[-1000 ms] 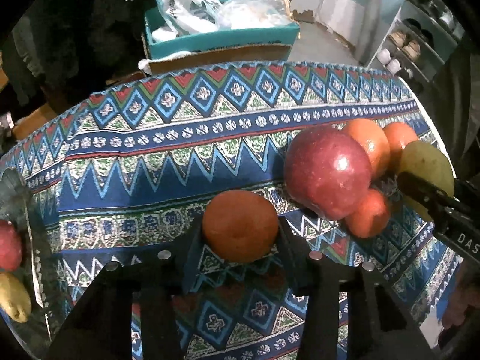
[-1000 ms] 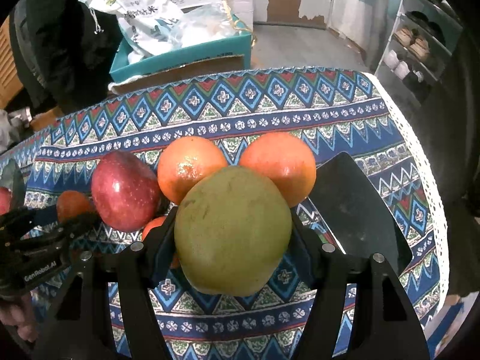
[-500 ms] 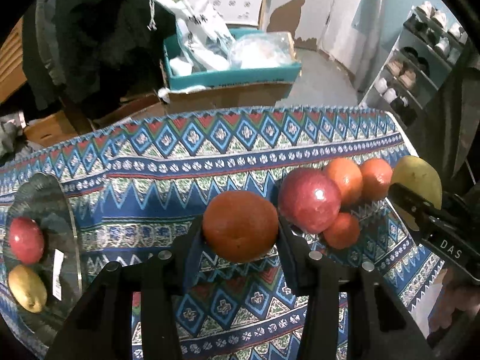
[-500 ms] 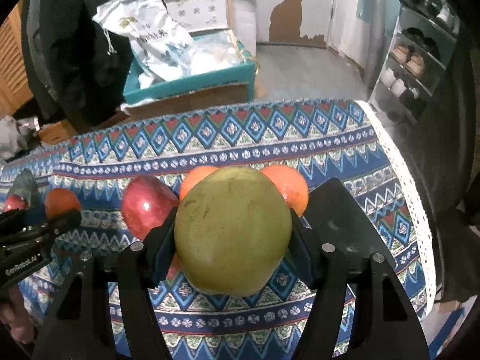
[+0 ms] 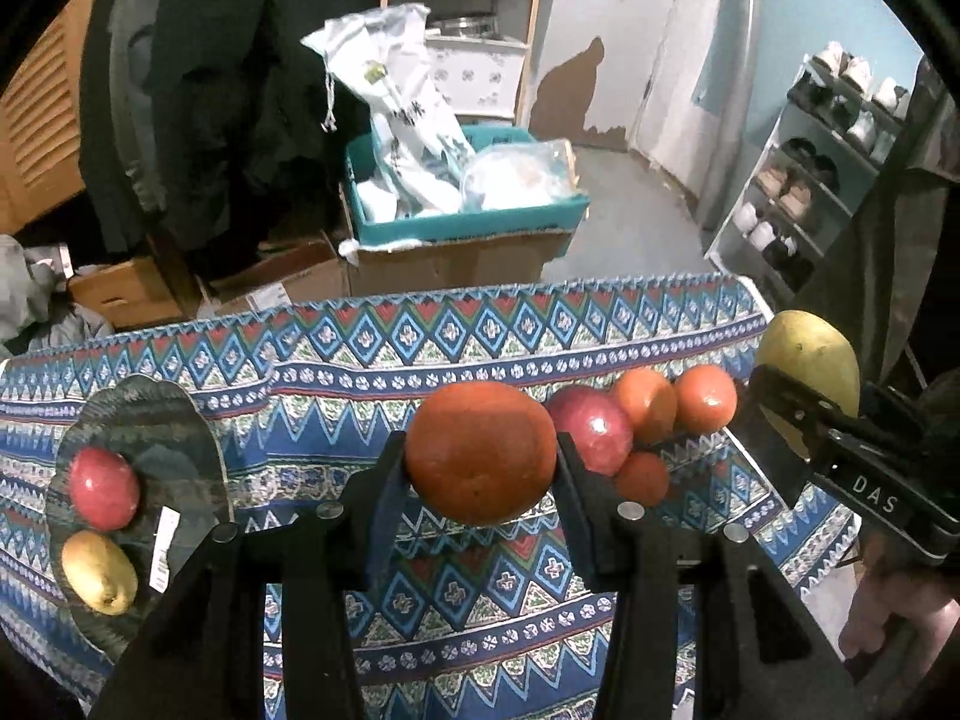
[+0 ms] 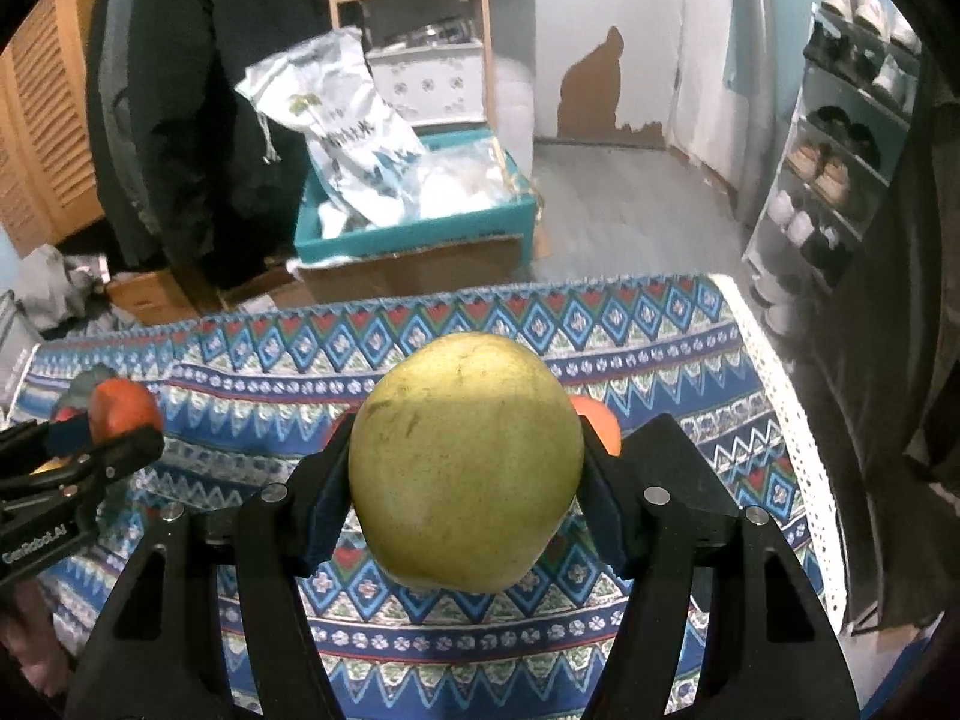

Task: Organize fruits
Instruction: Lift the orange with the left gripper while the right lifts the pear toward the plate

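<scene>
Patterned blue cloth (image 5: 336,420) covers the tabletop. Near its left edge a glass plate (image 5: 198,456) carries a red apple (image 5: 103,487) and a yellow fruit (image 5: 99,571). Above the middle, the left gripper (image 5: 480,468) clamps an orange (image 5: 480,451). Toward the right edge lie another apple (image 5: 591,429) and three oranges (image 5: 705,399). Furthest right, the right gripper (image 6: 465,480) squeezes a green pear (image 6: 465,462).

Dim indoor lighting, fisheye views from both wrists.
Light fell from above and in front, leaving small glints on the red apple (image 5: 591,429) and a soft bright band across the green pear (image 6: 465,468). Dark vignette ringed each frame; the patterned cloth (image 5: 372,360) bowed towards the edges. The background in the right wrist view was slightly smeared and grainy.
</scene>
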